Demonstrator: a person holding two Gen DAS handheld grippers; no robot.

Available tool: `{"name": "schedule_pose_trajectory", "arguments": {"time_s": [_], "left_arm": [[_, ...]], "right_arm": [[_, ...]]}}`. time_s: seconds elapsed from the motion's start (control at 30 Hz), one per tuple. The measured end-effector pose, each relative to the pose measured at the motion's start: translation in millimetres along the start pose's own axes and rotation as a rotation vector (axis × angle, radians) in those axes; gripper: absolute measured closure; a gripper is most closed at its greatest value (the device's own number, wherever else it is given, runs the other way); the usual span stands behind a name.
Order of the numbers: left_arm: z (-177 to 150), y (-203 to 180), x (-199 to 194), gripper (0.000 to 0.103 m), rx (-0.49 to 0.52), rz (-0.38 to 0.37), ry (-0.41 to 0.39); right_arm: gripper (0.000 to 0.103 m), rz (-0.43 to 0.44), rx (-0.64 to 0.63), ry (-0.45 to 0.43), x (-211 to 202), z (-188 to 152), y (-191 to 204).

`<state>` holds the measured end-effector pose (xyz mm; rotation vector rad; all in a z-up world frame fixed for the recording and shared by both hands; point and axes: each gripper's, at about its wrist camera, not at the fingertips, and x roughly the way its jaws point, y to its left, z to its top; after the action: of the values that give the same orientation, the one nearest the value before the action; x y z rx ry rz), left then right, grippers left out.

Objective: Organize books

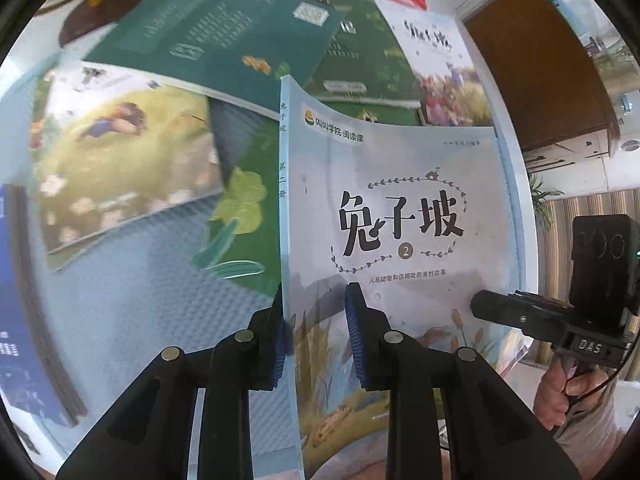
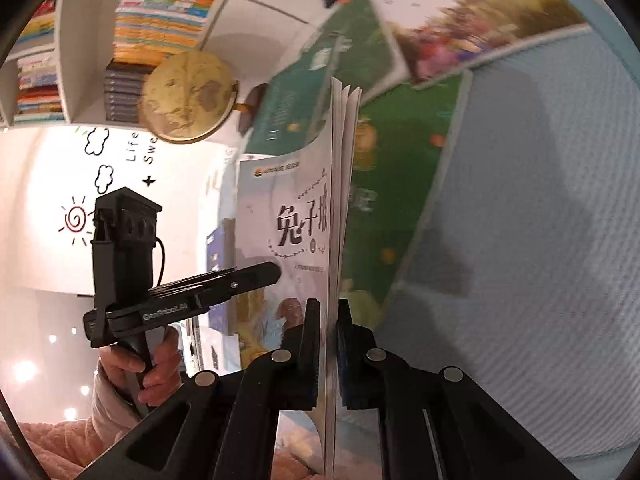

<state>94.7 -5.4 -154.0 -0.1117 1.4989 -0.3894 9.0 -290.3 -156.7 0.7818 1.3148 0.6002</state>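
A pale blue book (image 1: 400, 184) with a black brush-style title and a number 2 is held up off the table between both grippers. My left gripper (image 1: 316, 320) is shut on it near the spine, one blue pad on the front cover and the other behind. My right gripper (image 1: 476, 304) pinches the book's opposite, page-side edge. From the right wrist the same book (image 2: 280, 200) stands edge-on, with my right gripper (image 2: 329, 320) shut on its pages. There the left gripper (image 2: 274, 270) reaches onto the cover from the left, held by a hand.
Several books lie overlapping on the blue ribbed mat (image 1: 140, 300): dark green ones (image 1: 224, 40), a meadow picture book (image 1: 120, 152), a leaf-patterned green one (image 1: 240, 220), a white-covered one (image 1: 440, 60). A globe (image 2: 188, 96) stands before a white shelf (image 2: 160, 20) stacked with books.
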Motion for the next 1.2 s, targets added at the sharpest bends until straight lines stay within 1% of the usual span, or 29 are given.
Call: {"name": "schedule_pose_trajectory", "arguments": {"time_s": [0.03, 0.23, 0.37, 0.47, 0.63, 0.93, 1.03, 1.2], "left_arm": [[-0.2, 1.1, -5.1, 0.078, -0.002, 0.002, -0.008], [-11.3, 36.0, -46.4, 0.077, -0.041, -0.013, -0.07], [-15.9, 59.3, -65.0, 0.077, -0.056, 0.003, -0.095], [-18.3, 77.2, -74.1, 0.077, -0.067, 0.016, -0.104], [-22.8, 102.4, -83.0, 0.076, -0.09, 0.013, -0.118], [-31.3, 132.6, -108.1, 0.076, -0.081, -0.001, -0.158], [-34.1, 143.4, -116.8, 0.074, -0.076, 0.011, -0.172], [-41.7, 166.1, -130.1, 0.074, -0.076, 0.023, -0.193]], "right_arm": [[0.096, 0.005, -0.011, -0.001, 0.8, 0.1, 7.6], [0.096, 0.034, -0.065, 0.006, 15.2, 2.8, 54.3], [0.096, 0.044, -0.099, 0.023, 34.4, 2.2, 81.8], [0.096, 0.031, -0.127, 0.043, 53.7, 0.7, 102.3], [0.096, 0.025, -0.15, 0.059, 69.7, -5.7, 122.3], [0.096, 0.007, -0.166, 0.039, 84.7, -10.9, 158.5], [0.096, -0.002, -0.179, 0.036, 91.9, -13.9, 171.3], [0.096, -0.008, -0.191, 0.044, 112.8, -16.4, 191.7]]}}
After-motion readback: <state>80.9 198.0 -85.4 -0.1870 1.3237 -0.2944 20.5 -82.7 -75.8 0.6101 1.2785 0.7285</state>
